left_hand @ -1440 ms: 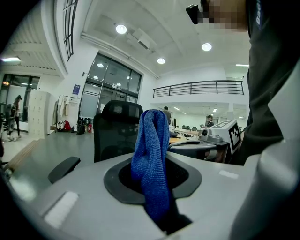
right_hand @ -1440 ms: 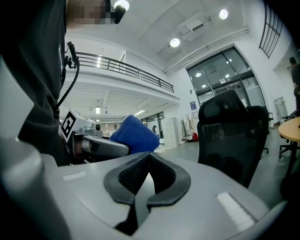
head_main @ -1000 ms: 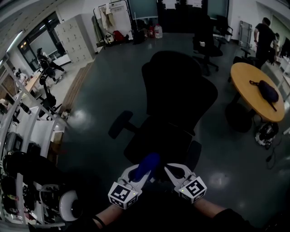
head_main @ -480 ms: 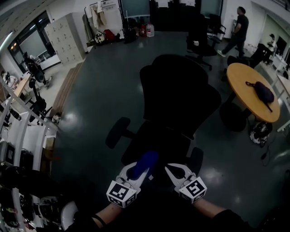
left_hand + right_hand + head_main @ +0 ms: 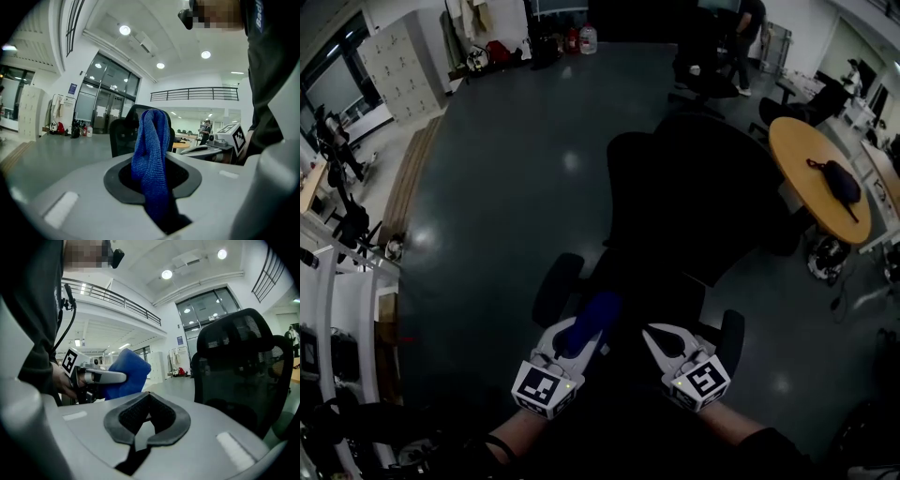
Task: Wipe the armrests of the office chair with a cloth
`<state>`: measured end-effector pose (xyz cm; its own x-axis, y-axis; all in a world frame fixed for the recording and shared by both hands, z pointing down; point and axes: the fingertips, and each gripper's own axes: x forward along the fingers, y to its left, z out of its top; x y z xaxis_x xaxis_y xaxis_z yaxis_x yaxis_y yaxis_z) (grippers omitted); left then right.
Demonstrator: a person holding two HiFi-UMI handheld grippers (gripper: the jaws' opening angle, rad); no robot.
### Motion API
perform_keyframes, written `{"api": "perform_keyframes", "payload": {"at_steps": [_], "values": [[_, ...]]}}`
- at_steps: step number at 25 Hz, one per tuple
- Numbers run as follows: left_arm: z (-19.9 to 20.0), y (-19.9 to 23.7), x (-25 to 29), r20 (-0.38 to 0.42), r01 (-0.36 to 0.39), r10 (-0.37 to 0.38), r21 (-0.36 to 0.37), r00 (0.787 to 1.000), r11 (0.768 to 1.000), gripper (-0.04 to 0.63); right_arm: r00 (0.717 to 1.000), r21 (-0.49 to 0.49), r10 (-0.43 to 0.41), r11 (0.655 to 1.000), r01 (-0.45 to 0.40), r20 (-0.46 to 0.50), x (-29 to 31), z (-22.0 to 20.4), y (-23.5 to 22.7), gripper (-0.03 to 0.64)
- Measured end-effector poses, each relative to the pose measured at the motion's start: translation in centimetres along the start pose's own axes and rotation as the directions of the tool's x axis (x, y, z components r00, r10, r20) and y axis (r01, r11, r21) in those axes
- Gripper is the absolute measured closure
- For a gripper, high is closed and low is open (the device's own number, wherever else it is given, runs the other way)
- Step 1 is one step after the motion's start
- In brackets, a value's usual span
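A black office chair [image 5: 703, 206] stands in front of me, its back turned partly to the right. Its left armrest [image 5: 555, 289] lies just above my left gripper [image 5: 579, 334], and its right armrest [image 5: 730, 339] is right of my right gripper [image 5: 656, 332]. The left gripper is shut on a blue cloth [image 5: 594, 317], which sticks up from between the jaws as a folded bunch [image 5: 151, 154]. In the right gripper view the right gripper [image 5: 149, 398] is shut with nothing in it, and the chair [image 5: 241, 366] fills the right side. Both grippers hover close together over the seat's near edge.
A round wooden table [image 5: 825, 178] with a dark bag [image 5: 834, 180] stands at the right. Further office chairs and a person [image 5: 748, 28] are at the back. Shelving with equipment [image 5: 328, 281] lines the left. Grey floor [image 5: 487, 187] spreads left of the chair.
The view has swung: the chair now lies further right and its left armrest sits nearer the left gripper. Both grippers keep their places and states. A person at the back has walked left.
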<state>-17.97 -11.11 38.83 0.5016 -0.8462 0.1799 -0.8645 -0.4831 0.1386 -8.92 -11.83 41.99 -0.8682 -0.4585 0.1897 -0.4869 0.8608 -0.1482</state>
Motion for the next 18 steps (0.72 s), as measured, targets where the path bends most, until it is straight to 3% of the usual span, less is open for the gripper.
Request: {"api": "perform_keyframes", "payload": {"at_steps": [8,13,18], "values": [[0.2,8.3,-1.5,0.016,0.024,-0.024,-0.024,1.0,0.999,0.494,0.997,-0.012,-0.046,0.999,0.045,-0.066,6.0,0.6,2.5,0.612],[1.0,10.4,-1.4,0.059,0.028,-0.026,-0.04,0.998,0.999,0.494,0.992,-0.027,-0.064,0.998,0.061,-0.108,7.6,0.9,2.5,0.613],[1.6,12.7,-1.0,0.083,-0.006,0.01,-0.05,0.996,0.999,0.494,0.991,-0.075,-0.026,0.997,0.016,-0.134,9.0,1.8,2.1,0.612]]}}
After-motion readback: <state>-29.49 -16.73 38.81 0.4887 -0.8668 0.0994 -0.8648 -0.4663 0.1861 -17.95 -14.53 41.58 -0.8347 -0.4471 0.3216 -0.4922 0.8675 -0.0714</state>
